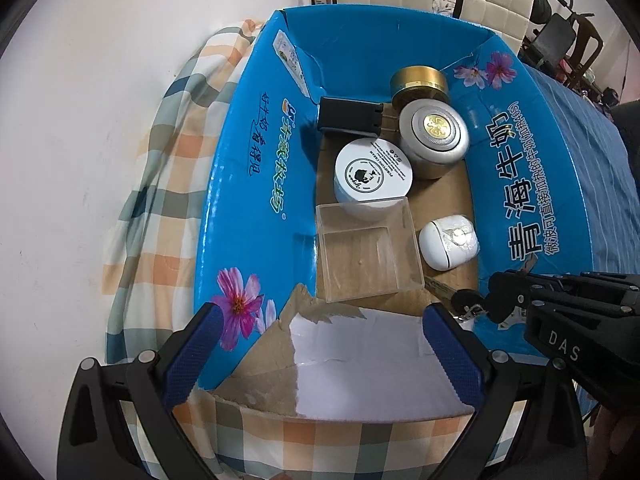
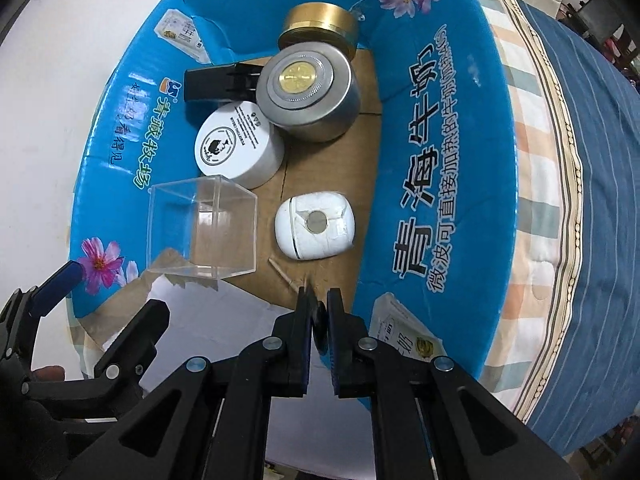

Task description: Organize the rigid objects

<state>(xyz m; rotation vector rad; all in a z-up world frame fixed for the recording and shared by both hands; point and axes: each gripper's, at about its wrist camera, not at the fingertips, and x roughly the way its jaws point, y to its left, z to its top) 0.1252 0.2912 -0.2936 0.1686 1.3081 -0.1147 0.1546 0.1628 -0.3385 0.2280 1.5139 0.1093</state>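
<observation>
An open blue cardboard box (image 1: 256, 184) (image 2: 432, 168) holds a gold tin (image 1: 418, 80) (image 2: 320, 20), a silver tin (image 1: 434, 136) (image 2: 308, 88), a white jar (image 1: 374, 176) (image 2: 236, 144), a black case (image 1: 350, 116) (image 2: 212, 84), a clear plastic box (image 1: 368, 252) (image 2: 204, 232) and a white earbud case (image 1: 448, 246) (image 2: 316, 224). My left gripper (image 1: 322, 314) (image 2: 108, 300) stands open, straddling the box's torn near flap (image 1: 340, 356). My right gripper (image 2: 320, 300) (image 1: 498, 294) is shut on a small black key-fob-like thing (image 2: 320, 322) (image 1: 506, 300) low in the box's near right corner.
The box rests on a checked cloth (image 1: 160, 208) beside a blue striped cover (image 1: 600, 152) (image 2: 580, 200). A thin wooden stick (image 2: 282, 270) lies on the box floor near my right fingertips. White chairs (image 1: 492, 4) stand behind. Bare cardboard floor (image 2: 320, 168) shows mid-box.
</observation>
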